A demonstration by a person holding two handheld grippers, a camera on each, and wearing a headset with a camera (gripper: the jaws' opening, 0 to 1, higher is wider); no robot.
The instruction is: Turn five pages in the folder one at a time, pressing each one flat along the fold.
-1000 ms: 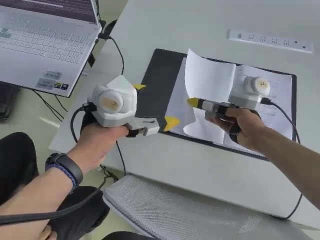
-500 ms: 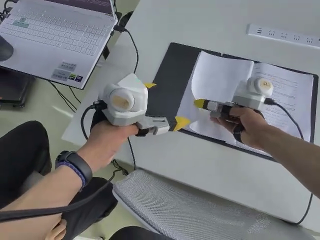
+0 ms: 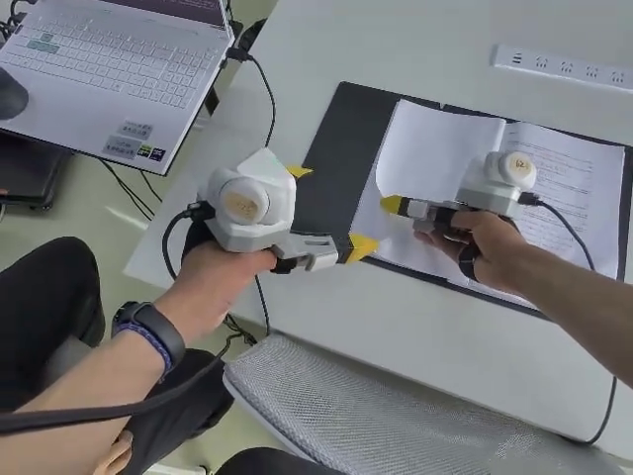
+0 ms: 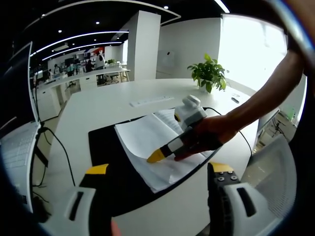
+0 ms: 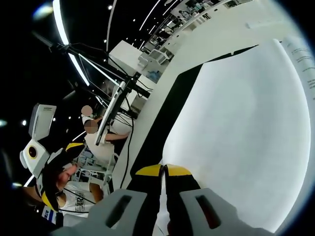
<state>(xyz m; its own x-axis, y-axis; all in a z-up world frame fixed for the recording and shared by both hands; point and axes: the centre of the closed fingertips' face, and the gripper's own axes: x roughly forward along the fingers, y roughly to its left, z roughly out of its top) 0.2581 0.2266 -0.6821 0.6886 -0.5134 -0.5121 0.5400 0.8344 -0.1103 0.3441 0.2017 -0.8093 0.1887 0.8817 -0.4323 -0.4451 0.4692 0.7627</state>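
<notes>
Now folder [image 3: 331, 148] holds pages [image 3: 584, 188]; right gripper [image 3: 388, 205] pinching lifted page [image 3: 435, 148]; left gripper [image 3: 329, 209] fingers [image 3: 361, 247] spread.

Materials and finishes. The right gripper [image 3: 388, 205] has a smooth white plastic shell with a slight sheen, grey plastic jaws and matt yellow tips. The tips are pressed together on the page [image 3: 435, 163], thin white matt paper that bows in a soft curve. Under that claw, the folder [image 3: 331, 139] has a black matt cover. The left gripper [image 3: 329, 209] is of the same white plastic with yellow tips, its 2 jaws wide apart. Beneath the 2 claws, the table [image 3: 396, 40] is white, smooth and of low gloss. Beyond the right claw lies a power strip [image 3: 559, 71] in white plastic. Nearer the person than either claw is a chair [image 3: 376, 416] of grey woven mesh. Out to the left of the left claw is a laptop [image 3: 109, 59] in matt silver.
</notes>
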